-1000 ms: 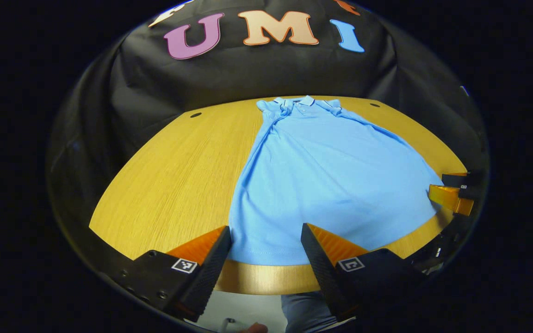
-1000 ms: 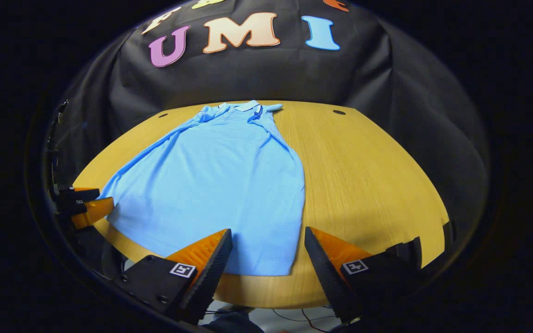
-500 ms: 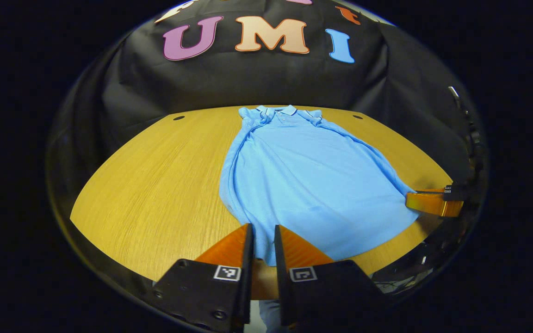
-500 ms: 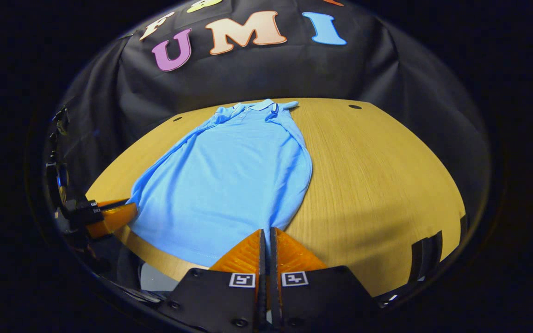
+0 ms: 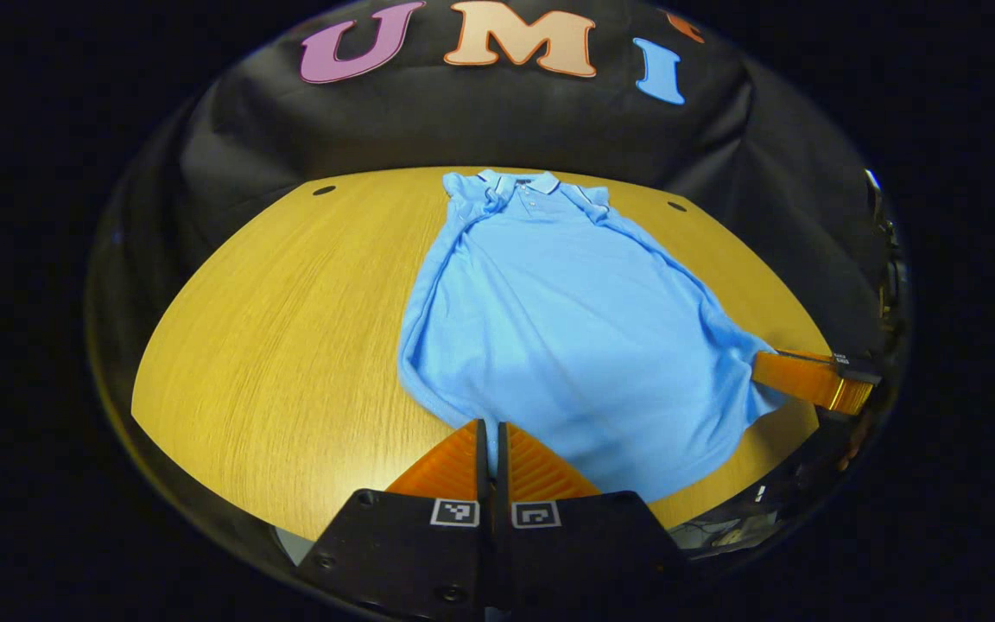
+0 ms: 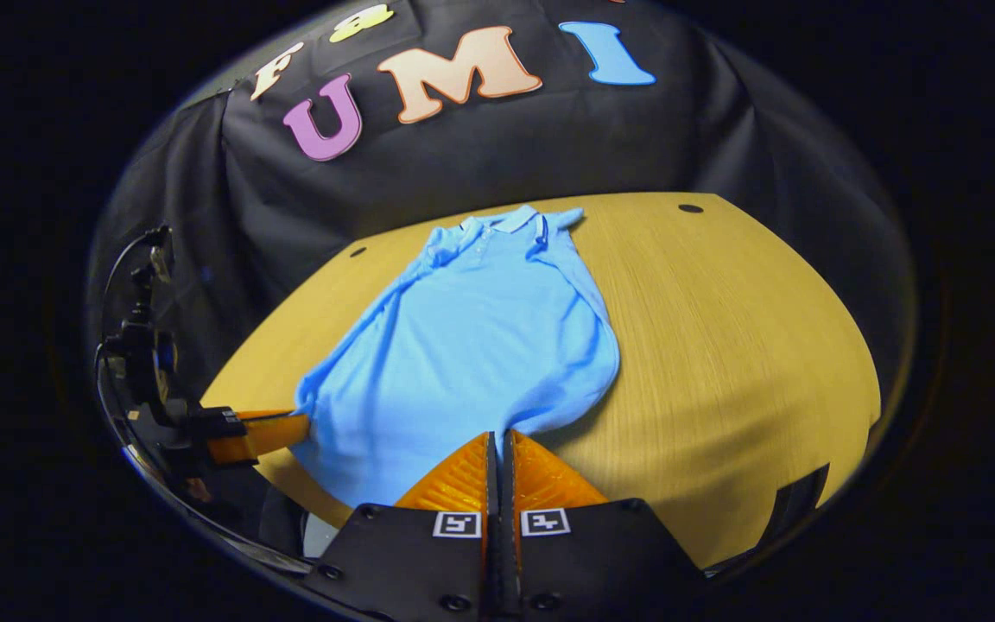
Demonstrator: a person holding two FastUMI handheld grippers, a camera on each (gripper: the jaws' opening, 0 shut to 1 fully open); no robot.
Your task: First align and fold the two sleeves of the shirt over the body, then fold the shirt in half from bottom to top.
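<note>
A light blue polo shirt (image 5: pixel 567 328) lies lengthwise on the wooden table (image 5: pixel 290 328), collar at the far end, sleeves folded in along the body. My left gripper (image 5: pixel 489 428) is shut on the shirt's near left hem corner, which is lifted off the table. In the right gripper view the shirt (image 6: pixel 480 345) runs away from my right gripper (image 6: pixel 499 436), which is shut on the near right hem corner. The right gripper (image 5: pixel 800 376) appears at the far right of the left gripper view, the left gripper (image 6: pixel 260 432) at the left of the right gripper view.
The table (image 6: pixel 722 328) is round-edged with small dark holes (image 5: pixel 323 190) (image 6: pixel 689 208) near its far rim. Black cloth hangs close behind it. Bare wood lies on both sides of the shirt.
Both grippers went from open to shut on the hem corners. The hem has since risen off the table and bunched toward the collar.
</note>
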